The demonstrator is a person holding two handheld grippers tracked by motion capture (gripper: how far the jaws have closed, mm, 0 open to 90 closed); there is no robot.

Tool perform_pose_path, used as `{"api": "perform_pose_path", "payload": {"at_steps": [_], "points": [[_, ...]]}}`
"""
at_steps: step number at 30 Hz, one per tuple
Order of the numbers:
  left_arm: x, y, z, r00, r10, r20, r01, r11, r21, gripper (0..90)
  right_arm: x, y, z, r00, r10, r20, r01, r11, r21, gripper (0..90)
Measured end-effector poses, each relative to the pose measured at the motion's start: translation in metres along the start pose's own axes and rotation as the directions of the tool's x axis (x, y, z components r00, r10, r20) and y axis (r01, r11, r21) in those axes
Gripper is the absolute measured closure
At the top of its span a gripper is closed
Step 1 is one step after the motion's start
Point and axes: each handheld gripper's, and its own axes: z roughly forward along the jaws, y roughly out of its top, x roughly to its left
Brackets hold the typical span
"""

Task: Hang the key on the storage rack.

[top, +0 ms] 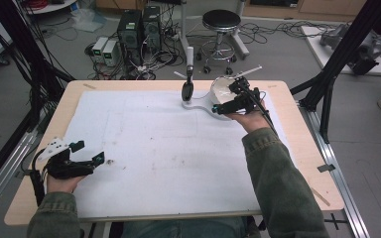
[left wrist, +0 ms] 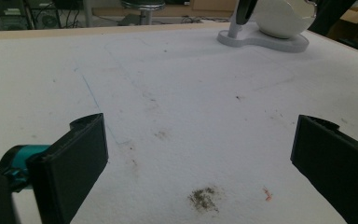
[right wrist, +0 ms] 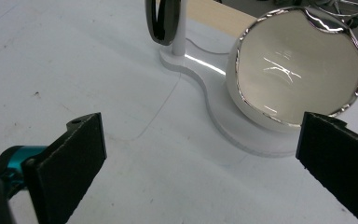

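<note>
White mat; white bowl mouth tilted toward right gripper.

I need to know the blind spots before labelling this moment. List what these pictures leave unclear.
- White bowl: the right gripper hides its near side in the high view; contents unreadable against glare in the right gripper view.
- Black oval piece on the post: top cut off by the right gripper view's upper edge.

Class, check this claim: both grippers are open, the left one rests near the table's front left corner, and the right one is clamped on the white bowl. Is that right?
Not quite. The right gripper is open in front of the white bowl, holding nothing, as the right gripper view shows. The left gripper is as stated.
</note>
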Motion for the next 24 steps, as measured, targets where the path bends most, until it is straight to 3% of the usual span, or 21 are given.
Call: {"api": "perform_pose_path", "payload": {"at_steps": [9, 24], "points": [[-0.001, 0.000, 0.000, 1.0000, 0.004, 0.000, -0.004, 1.0000, 0.005, 4.4, -0.013, -0.031, -0.009, 0.9991, 0.031, -0.030, -0.032, 0.999, -0.043, 0.6], [-0.001, 0.000, 0.000, 1.0000, 0.005, -0.001, -0.005, 0.9999, 0.011, 4.4, -0.033, -0.075, -0.021, 0.9965, 0.082, -0.017, -0.083, 0.989, -0.119, 0.6]]}}
